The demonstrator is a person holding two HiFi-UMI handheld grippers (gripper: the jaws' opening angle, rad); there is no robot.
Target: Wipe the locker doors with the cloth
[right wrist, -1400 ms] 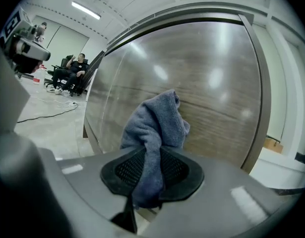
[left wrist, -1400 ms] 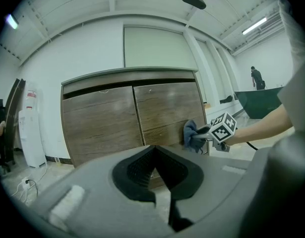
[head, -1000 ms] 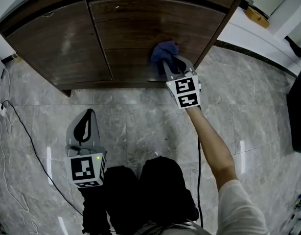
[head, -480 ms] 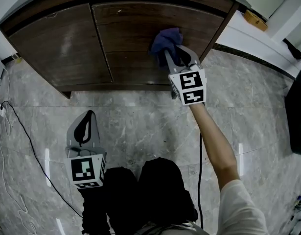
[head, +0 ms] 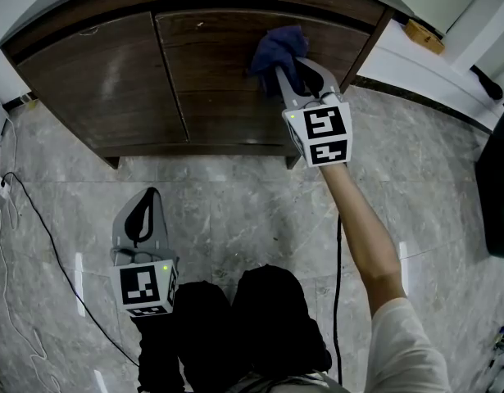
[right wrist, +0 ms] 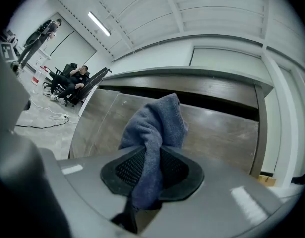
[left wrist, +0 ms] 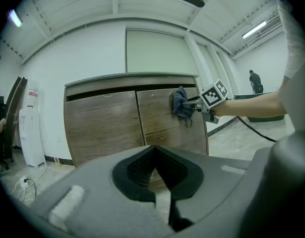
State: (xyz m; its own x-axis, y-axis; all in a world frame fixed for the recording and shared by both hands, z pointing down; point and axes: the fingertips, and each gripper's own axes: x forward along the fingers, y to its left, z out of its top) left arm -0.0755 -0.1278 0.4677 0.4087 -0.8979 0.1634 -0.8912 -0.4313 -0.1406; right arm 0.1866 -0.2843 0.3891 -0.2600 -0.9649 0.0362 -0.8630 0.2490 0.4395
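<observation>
Cloth (head: 277, 47) and right gripper (head: 298, 77) higher on door (head: 223, 76) than before

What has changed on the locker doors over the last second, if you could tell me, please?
The right gripper, shut on the cloth, slid the cloth up the right locker door, from its lower half toward its top edge. Nothing was taken hold of or let go. The left gripper stayed low over the floor, jaws together and empty.
</observation>
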